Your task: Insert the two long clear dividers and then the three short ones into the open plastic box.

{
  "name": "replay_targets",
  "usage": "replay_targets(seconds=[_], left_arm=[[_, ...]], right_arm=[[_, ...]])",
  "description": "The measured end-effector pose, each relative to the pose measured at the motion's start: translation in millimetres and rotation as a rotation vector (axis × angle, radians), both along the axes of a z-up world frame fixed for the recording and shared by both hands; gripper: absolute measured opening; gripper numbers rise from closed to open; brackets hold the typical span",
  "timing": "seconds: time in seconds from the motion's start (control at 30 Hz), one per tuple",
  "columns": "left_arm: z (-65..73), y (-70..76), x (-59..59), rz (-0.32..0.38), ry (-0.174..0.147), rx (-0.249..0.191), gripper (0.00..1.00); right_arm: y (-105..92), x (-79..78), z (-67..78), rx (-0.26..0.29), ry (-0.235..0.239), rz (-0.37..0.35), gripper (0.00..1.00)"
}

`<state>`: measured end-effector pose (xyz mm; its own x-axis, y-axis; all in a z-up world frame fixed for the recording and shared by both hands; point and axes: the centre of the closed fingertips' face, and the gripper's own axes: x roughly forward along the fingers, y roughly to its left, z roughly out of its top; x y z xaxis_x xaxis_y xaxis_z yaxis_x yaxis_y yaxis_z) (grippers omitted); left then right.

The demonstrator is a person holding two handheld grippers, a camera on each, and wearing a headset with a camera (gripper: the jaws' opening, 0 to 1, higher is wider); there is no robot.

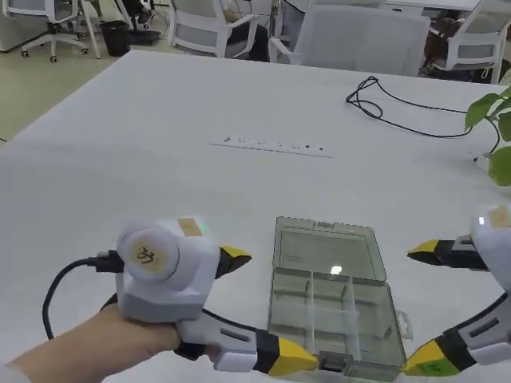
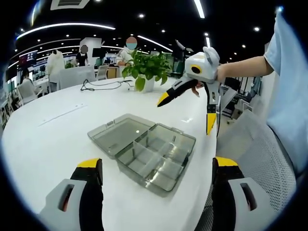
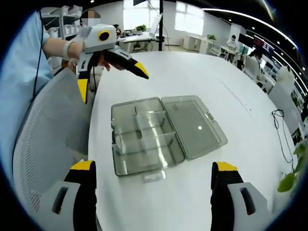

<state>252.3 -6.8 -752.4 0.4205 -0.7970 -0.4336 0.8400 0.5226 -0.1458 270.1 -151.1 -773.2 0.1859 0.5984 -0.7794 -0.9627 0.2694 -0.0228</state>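
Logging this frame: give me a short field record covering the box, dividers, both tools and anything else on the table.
box: open plastic box on the white table, lid lying flat on the far side
dividers: clear dividers stand in the base and split it into compartments; exact count unclear
left tool: open, holding nothing, left of the box
right tool: open, holding nothing, right of the box
other: black cable and potted plant at the far right
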Motion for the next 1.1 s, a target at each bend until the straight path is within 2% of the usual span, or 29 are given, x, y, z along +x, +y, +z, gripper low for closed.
replay_targets(seconds=[0.13, 0.2, 0.5, 0.57, 0.67, 0.83, 0.93, 1.03, 1.1], left_arm=[[-2.9, 5.0, 0.4, 0.001, 0.003, 0.019, 0.97], [-4.3, 8.3, 0.7, -0.003, -0.006, 0.039, 0.97], [-4.4, 17.0, 1.6, 0.008, 0.001, 0.055, 0.98], [-4.7, 17.6, 1.1, 0.007, 0.003, 0.058, 0.98], [-5.1, 18.5, 0.9, 0.012, 0.005, 0.061, 0.97], [-5.9, 21.3, -1.6, 0.028, 0.014, 0.059, 0.97], [-6.7, 22.7, -3.3, 0.034, 0.018, 0.062, 0.97], [-7.6, 24.5, -4.8, 0.041, 0.020, 0.067, 0.97], [-7.6, 26.0, -5.4, 0.048, 0.020, 0.067, 0.96]], right_arm=[[-31.7, -4.0, -5.5, -0.042, 0.009, -0.039, 1.00], [-50.5, -6.5, -9.2, -0.076, 0.018, -0.061, 1.00], [-112.4, -15.1, -23.9, -0.194, 0.052, -0.086, 0.95], [-127.0, -15.2, -29.2, -0.247, 0.055, -0.072, 0.93], [-148.5, -10.4, -38.6, -0.348, 0.029, -0.033, 0.89], [-155.3, -6.6, -48.9, -0.382, 0.033, -0.001, 0.83], [-157.0, -3.9, -52.5, -0.416, 0.020, 0.062, 0.79], [-162.0, -0.5, -57.8, -0.462, 0.020, 0.103, 0.75], [-163.3, 1.5, -60.1, -0.471, 0.022, 0.117, 0.71]])
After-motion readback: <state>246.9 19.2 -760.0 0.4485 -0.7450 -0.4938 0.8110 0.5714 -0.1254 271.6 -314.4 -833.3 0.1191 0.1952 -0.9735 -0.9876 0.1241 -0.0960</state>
